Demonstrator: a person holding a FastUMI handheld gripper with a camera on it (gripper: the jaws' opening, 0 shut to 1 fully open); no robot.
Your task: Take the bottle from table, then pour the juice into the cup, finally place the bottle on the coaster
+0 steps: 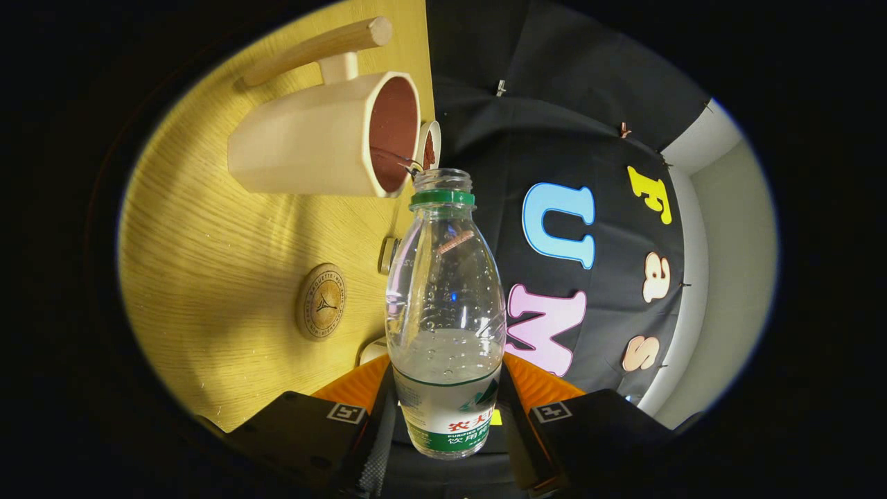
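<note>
Bottle tipped at the cup!
The hand-held gripper [447, 423] pinches the clear bottle [445, 305], its open mouth at the cup [326, 135] rim; coaster [321, 301] lies on the surface [208, 277] nearby.

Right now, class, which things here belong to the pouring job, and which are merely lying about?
Belong to the job:
plastic bottle, gripped between the fingers
cream cup, beyond its open mouth
round wooden coaster
gripper

Lying about:
small metal disc at the table's edge
wooden table
</note>
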